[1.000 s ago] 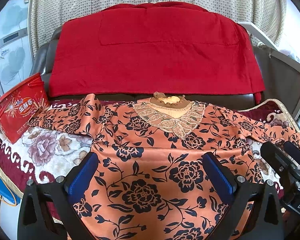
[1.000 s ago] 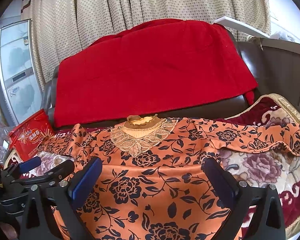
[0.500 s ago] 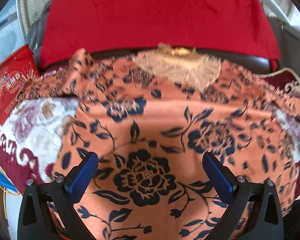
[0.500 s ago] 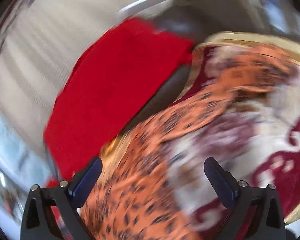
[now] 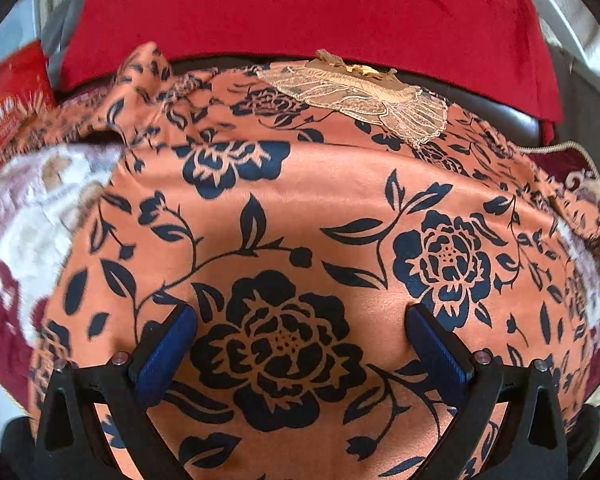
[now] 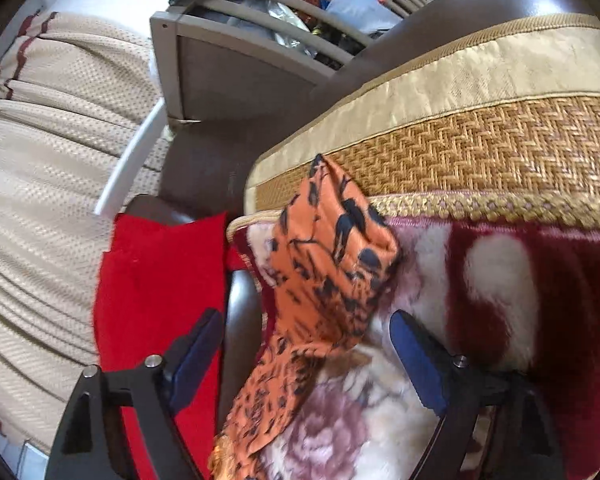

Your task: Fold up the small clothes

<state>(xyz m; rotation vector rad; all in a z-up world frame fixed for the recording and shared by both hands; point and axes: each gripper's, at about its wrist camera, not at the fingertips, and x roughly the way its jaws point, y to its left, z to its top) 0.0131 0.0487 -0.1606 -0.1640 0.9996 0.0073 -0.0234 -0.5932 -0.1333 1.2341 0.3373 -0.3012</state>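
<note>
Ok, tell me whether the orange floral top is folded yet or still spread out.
Spread. The orange floral top lies flat, lace collar showing, its sleeve stretched over the blanket. No fold visible.

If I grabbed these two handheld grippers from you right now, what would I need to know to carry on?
Left gripper: jaws open, holding nothing, low over the body of the orange floral top.
Right gripper: jaws open, holding nothing, aimed at the top's right sleeve, which lies bunched on the plush floral blanket near its gold braided edge.
The top lies spread face up, lace collar toward the red cloth on the seat back.
Done: no fold visible yet.
Left: probably bring in the sleeves, then fold the body.
</note>
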